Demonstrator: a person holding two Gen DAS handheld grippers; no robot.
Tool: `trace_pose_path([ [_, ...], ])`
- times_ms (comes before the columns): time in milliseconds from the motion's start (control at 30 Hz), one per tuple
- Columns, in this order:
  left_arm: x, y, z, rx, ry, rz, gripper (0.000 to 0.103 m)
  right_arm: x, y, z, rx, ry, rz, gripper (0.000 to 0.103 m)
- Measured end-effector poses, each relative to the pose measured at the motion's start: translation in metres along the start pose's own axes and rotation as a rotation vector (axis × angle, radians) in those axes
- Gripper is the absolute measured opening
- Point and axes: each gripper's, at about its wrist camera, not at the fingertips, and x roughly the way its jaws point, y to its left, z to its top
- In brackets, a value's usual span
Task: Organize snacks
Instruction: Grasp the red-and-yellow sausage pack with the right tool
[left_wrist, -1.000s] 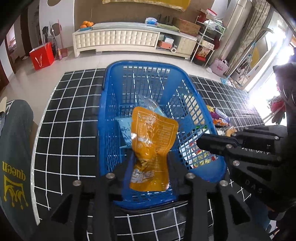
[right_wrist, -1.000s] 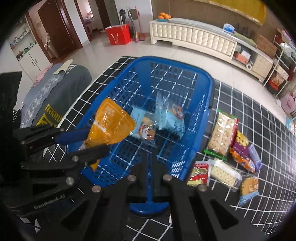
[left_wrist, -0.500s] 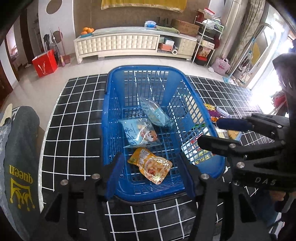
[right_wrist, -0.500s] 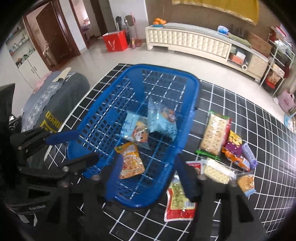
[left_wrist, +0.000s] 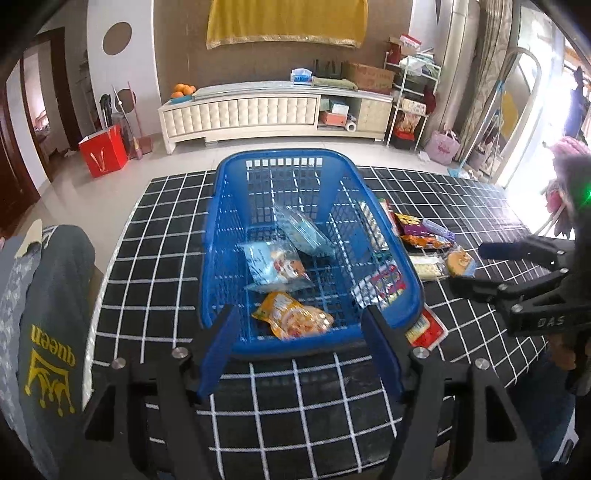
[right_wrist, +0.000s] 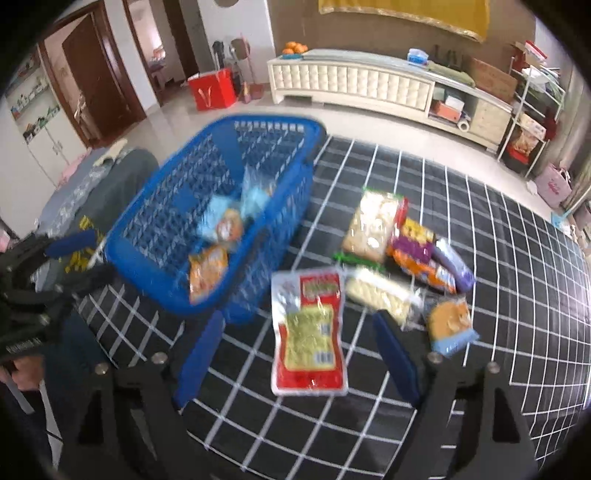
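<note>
A blue basket (left_wrist: 280, 157) stands on the black grid-patterned table (left_wrist: 155, 258). Inside it lie an orange snack packet (left_wrist: 295, 319) and two pale blue packets (left_wrist: 273, 266). My left gripper (left_wrist: 297, 325) hangs open just before the basket's near rim, holding nothing. My right gripper (right_wrist: 299, 321) is open above a red packet (right_wrist: 308, 332) that lies flat on the cloth right of the basket (right_wrist: 147, 236). Beyond it sit a cracker pack (right_wrist: 373, 225), purple and orange packets (right_wrist: 417, 251), a white pack (right_wrist: 376, 291) and a bun packet (right_wrist: 448, 325). The right wrist view is blurred.
A grey garment printed "queen" (left_wrist: 48, 332) drapes over the table's left edge. Behind the table are tiled floor, a white low cabinet (left_wrist: 258, 110) and a red bag (left_wrist: 105, 155). Bare cloth stretches right of the loose snacks (right_wrist: 517, 277).
My left gripper let go of the orange packet, which now lies in the basket, and pulled back. My right gripper opened and swung right over the red packet.
</note>
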Motion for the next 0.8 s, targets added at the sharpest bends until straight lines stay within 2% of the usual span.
trace_pose_path([
  [100, -0.005, -0.006, -0.019, -0.009, -0.025, 0.022, 0.067, 0.006, 0.0, -0.018, -0.027, 0.006, -0.023, 0.089],
  [167, -0.006, -0.011, -0.035, -0.032, -0.043, 0.041, 0.067, 0.011, 0.0, -0.032, -0.037, -0.022, -0.046, 0.092],
  [300, 0.007, -0.019, -0.062, -0.06, -0.057, 0.059, 0.069, 0.028, -0.005, -0.047, -0.031, -0.04, -0.033, 0.095],
  [433, 0.028, -0.022, -0.076, -0.101, -0.043, 0.07, 0.069, 0.047, -0.007, -0.056, -0.042, -0.049, -0.042, 0.095],
  [567, 0.042, -0.023, -0.086, -0.157, -0.056, 0.088, 0.069, 0.065, -0.007, -0.058, -0.069, -0.056, -0.016, 0.095],
  [800, 0.063, -0.025, -0.093, -0.142, -0.03, 0.097, 0.069, 0.105, -0.023, -0.053, -0.02, 0.009, 0.039, 0.095],
])
